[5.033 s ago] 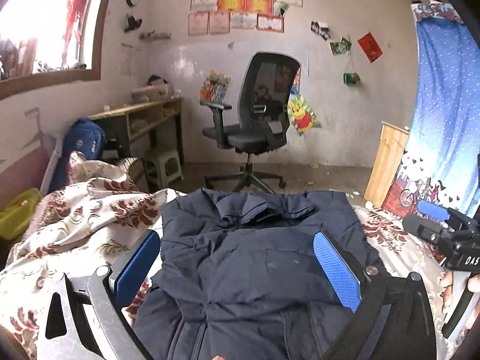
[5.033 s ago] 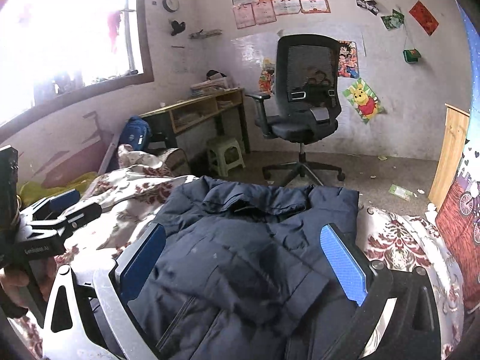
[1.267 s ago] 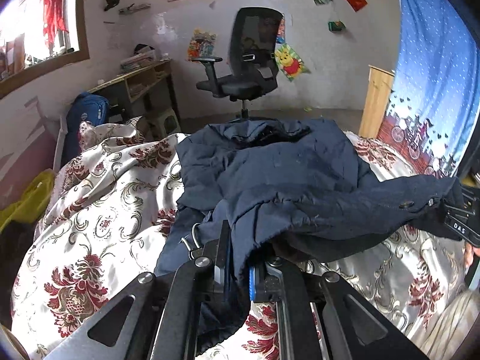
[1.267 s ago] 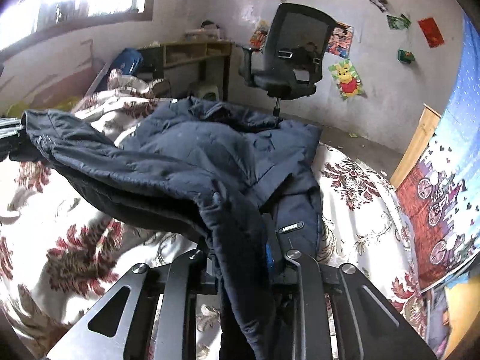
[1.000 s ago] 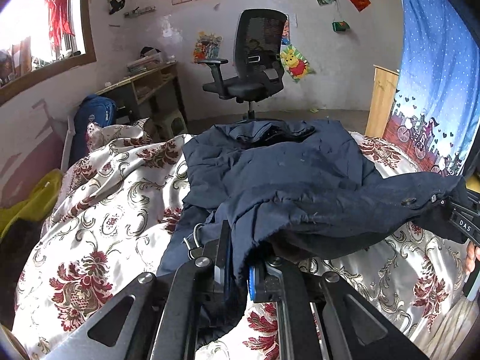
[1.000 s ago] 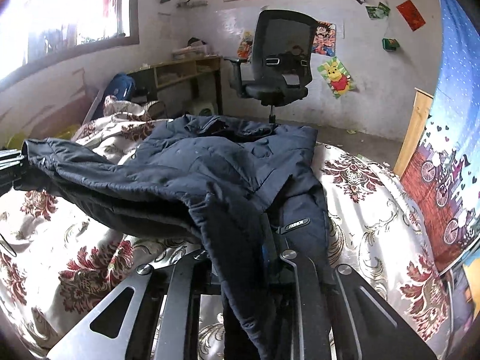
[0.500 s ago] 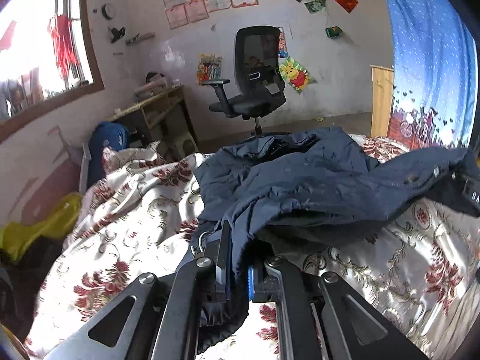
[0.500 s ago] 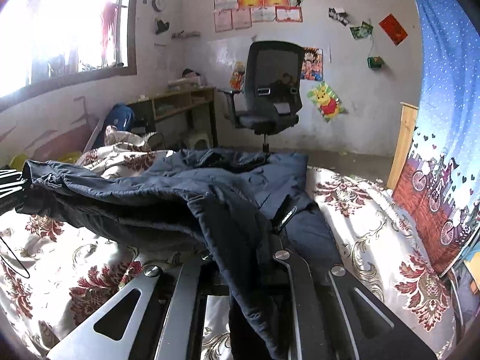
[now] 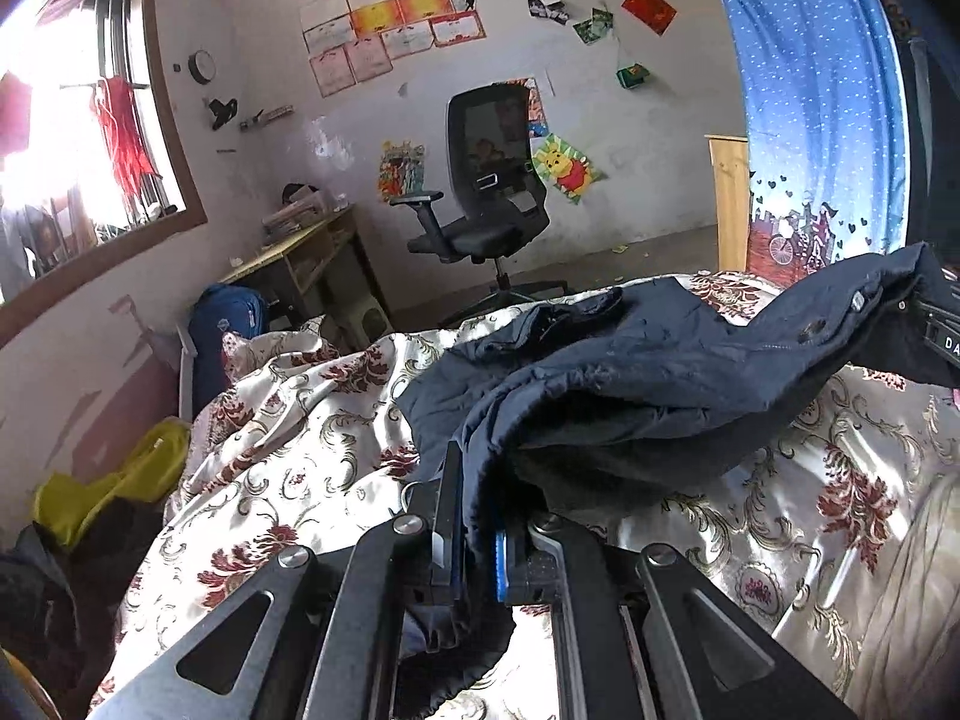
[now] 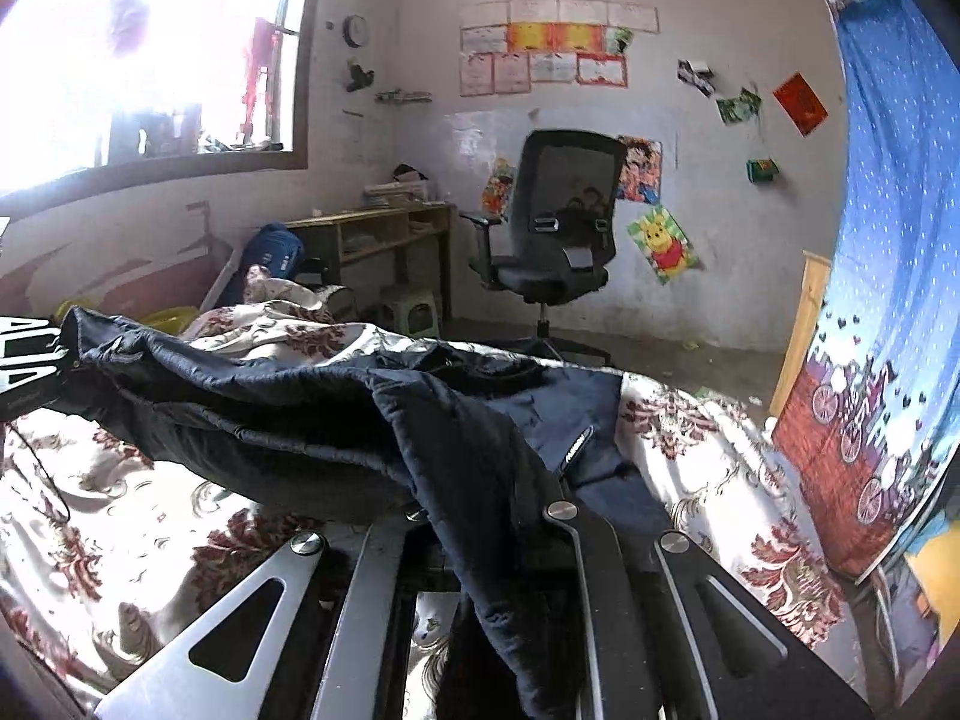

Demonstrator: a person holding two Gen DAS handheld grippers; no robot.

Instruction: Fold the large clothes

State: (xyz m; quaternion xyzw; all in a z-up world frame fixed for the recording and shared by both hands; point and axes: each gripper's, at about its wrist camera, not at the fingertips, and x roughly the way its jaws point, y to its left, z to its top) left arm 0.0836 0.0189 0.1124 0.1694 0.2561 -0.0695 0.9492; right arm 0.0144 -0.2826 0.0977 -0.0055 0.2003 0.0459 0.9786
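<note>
Clamping the near hem of the navy jacket (image 9: 630,372), left gripper (image 9: 477,546) and right gripper (image 10: 480,546), each pinched tight on fabric. Hem now lifted higher off the floral bedspread (image 9: 288,450) than a second ago, collar end still lying there. Likely mid-fold, toward the collar.

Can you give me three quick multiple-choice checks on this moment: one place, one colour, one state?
1. Where does the office chair stand?
A. by the far wall
B. on the bed
C. under the window

2. What colour is the jacket?
A. red
B. dark navy
C. yellow

3. How is the left gripper?
A. wide open, nothing in it
B. shut on the jacket's edge
C. resting on the desk

Key:
1 A, it sits on the floor in front of the postered wall.
2 B, the fabric is dark blue.
3 B, cloth is pinched between its pads.
</note>
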